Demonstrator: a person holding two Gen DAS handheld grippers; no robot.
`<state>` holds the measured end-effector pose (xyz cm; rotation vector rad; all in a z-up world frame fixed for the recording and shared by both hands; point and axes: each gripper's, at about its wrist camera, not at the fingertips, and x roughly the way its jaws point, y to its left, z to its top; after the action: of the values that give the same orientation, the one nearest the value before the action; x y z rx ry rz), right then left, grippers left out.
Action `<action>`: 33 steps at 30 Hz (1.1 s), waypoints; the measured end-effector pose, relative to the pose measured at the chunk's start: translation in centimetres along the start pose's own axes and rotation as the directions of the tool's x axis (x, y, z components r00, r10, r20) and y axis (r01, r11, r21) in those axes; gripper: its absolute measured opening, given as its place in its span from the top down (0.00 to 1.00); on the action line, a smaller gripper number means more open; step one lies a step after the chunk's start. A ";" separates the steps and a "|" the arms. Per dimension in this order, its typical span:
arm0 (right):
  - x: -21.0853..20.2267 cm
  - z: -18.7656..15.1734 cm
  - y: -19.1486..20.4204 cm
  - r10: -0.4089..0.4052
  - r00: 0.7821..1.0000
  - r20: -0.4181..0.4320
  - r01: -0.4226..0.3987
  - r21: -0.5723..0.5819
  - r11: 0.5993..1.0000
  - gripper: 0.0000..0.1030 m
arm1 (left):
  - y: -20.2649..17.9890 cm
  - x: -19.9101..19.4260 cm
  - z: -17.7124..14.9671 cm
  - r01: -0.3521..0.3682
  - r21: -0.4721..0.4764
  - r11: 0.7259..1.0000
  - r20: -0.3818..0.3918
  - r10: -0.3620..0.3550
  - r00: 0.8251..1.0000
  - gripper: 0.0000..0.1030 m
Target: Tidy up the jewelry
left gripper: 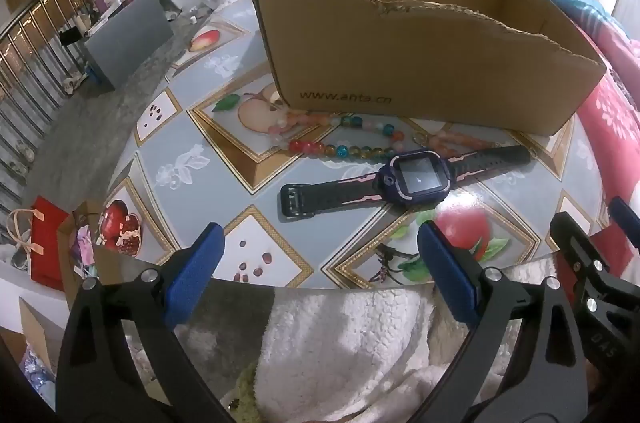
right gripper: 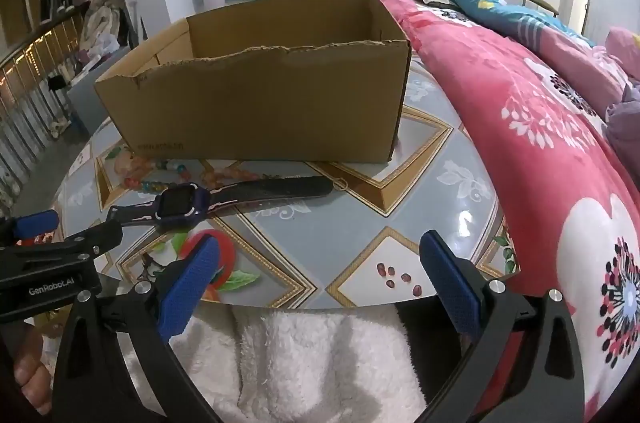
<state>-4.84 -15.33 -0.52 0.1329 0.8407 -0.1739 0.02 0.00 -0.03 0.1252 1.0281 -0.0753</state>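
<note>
**Both hand-held grippers wide apart over the tabletop**

The left hand-held gripper and right hand-held gripper hover at the near edge of the tabletop, jaws spread, grasping nothing. A watch lies flat beyond them, a bead bracelet just behind it, in front of the open cardboard box.

Left claw wide open, right claw wide open, both tilted downward

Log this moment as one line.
left gripper open | right gripper open | watch, beads on table | box behind
</note>
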 end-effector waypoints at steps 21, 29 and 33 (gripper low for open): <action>0.4 0.4 0.6 0.007 1.000 -0.001 -0.007 -0.020 1.000 0.05 | 0.3 0.0 0.0 0.000 -0.004 1.000 0.006 0.000 1.000 0.09; 0.4 0.4 0.7 0.007 1.000 -0.002 -0.007 -0.022 1.000 0.05 | 0.2 -0.1 0.1 -0.002 -0.006 1.000 0.007 0.002 1.000 0.09; 0.5 0.4 0.7 0.007 1.000 -0.002 -0.007 -0.021 1.000 0.05 | 0.2 -0.1 0.0 -0.002 -0.005 1.000 0.008 0.002 1.000 0.09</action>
<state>-4.12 -14.77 -0.58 0.1166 0.8441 -0.1584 0.01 0.19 0.09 0.1211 1.0197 -0.0711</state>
